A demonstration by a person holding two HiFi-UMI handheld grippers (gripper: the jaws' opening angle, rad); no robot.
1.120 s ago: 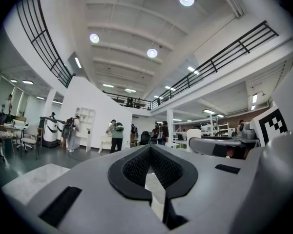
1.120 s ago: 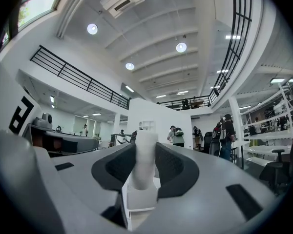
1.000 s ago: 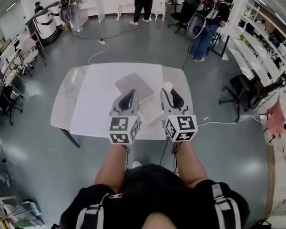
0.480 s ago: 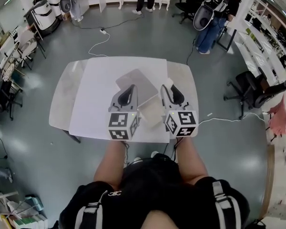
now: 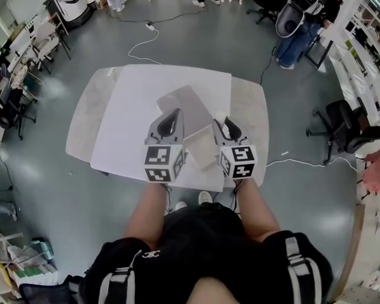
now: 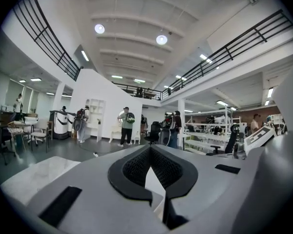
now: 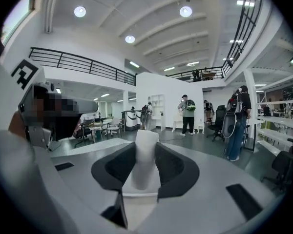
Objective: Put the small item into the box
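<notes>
The right gripper [image 7: 145, 149] is pinching the small item [image 7: 145, 162] near the open box [image 5: 206, 154], not yet dropping it in, while the left gripper [image 6: 150, 148] is holding its jaws together.

Round ceiling lights [image 6: 161, 39] shine over a grey floor [image 5: 196, 49] and railed balcony [image 6: 244, 42].

1. Head view: the box [image 5: 202, 149] is partly covered by the left gripper [image 5: 172, 118] and the right gripper [image 5: 225, 124]
2. Right gripper view: the lower end of the small item [image 7: 145, 152] is hidden between the jaws
</notes>
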